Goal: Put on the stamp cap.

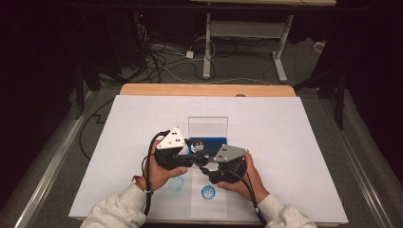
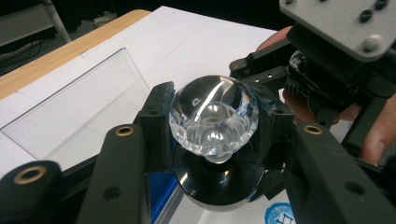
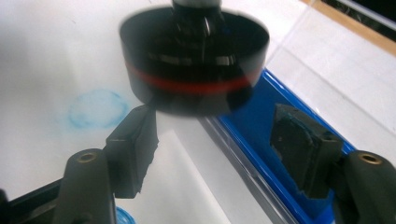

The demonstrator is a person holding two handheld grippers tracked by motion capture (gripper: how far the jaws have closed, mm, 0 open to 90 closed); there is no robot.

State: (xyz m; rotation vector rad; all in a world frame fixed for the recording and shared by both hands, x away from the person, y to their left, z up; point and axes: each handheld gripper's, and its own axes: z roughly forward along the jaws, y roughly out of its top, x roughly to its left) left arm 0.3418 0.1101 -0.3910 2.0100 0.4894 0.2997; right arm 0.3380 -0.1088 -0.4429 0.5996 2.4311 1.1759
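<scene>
A stamp with a clear faceted knob [image 2: 212, 114] and a round black base [image 2: 217, 179] is held above the white sheet [image 1: 285, 156]. My left gripper [image 2: 212, 121] is shut on the knob, one jaw on each side of it. In the high view the stamp [image 1: 196, 146] sits between both hands, with the left gripper [image 1: 190, 154] coming from the left. In the right gripper view the black base [image 3: 194, 60] has a red band around it. My right gripper [image 3: 217, 149] stands open just under that base, its pads apart from it. The right gripper [image 1: 205, 166] sits close below the stamp.
A clear upright panel on a blue base [image 1: 207, 129] stands just behind the hands; its blue edge [image 3: 261, 135] runs under the right jaws. Two blue stamp prints [image 1: 208, 192] [image 1: 177, 184] mark the paper near the front edge. The wooden table rim [image 1: 204, 89] shows at the back.
</scene>
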